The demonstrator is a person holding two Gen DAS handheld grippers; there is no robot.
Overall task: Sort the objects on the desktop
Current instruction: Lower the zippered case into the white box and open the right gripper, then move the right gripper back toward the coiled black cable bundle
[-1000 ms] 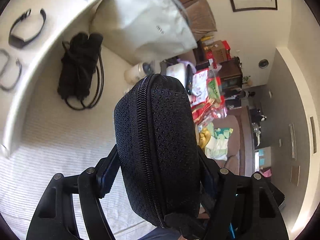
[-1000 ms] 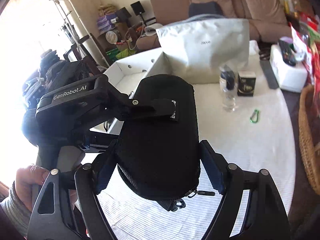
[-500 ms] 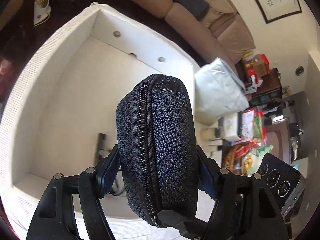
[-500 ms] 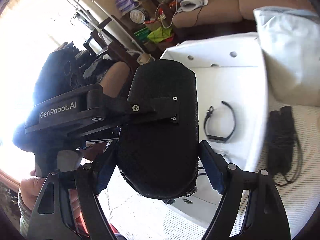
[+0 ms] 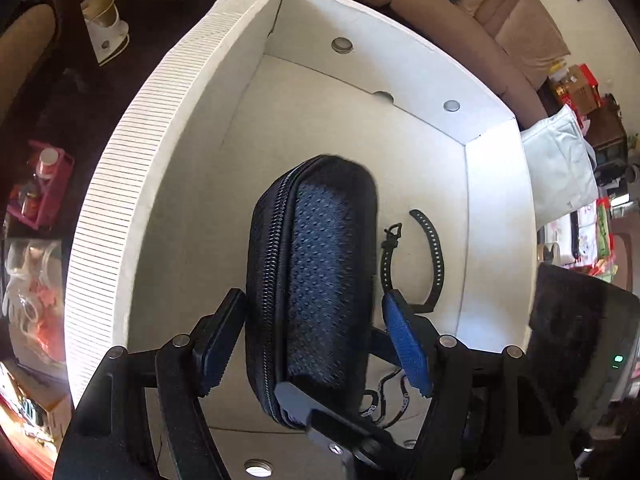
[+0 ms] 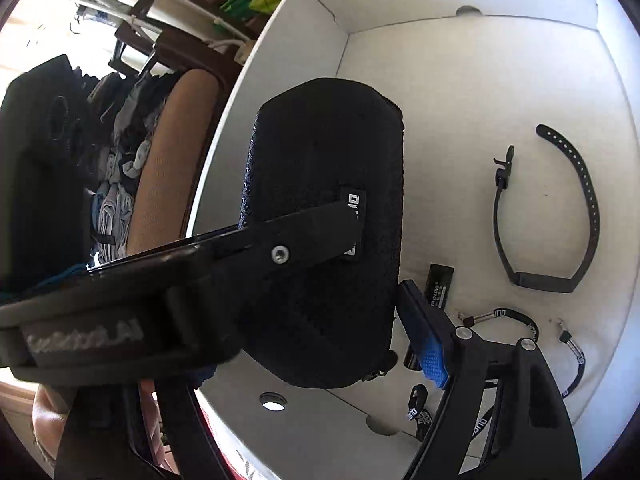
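A black zippered case (image 5: pixel 320 280) hangs upright over the open white box (image 5: pixel 400 76), held from two sides. My left gripper (image 5: pixel 312 312) is shut on the case's narrow sides, blue pads against it. My right gripper (image 6: pixel 320 312) grips the same case (image 6: pixel 328 152); its right pad sits at the case's edge, and its left finger is hidden behind the left gripper's body, which crosses in front. On the box floor (image 6: pixel 460 80) lie a black wristband (image 6: pixel 560 220), a black lanyard (image 6: pixel 520 320) and a small black pack (image 6: pixel 440 286).
The box walls carry round holes. A white bag (image 5: pixel 560 168) stands past the box's far right corner, with a brown sofa (image 5: pixel 500 20) behind it. A tan chair (image 6: pixel 172 160) and clothes are left of the box. A pink rack (image 5: pixel 44 184) stands on the floor.
Both grippers carried the case from above the table mat to over the white box and tilted downward. The box floor with the wristband now fills both views.
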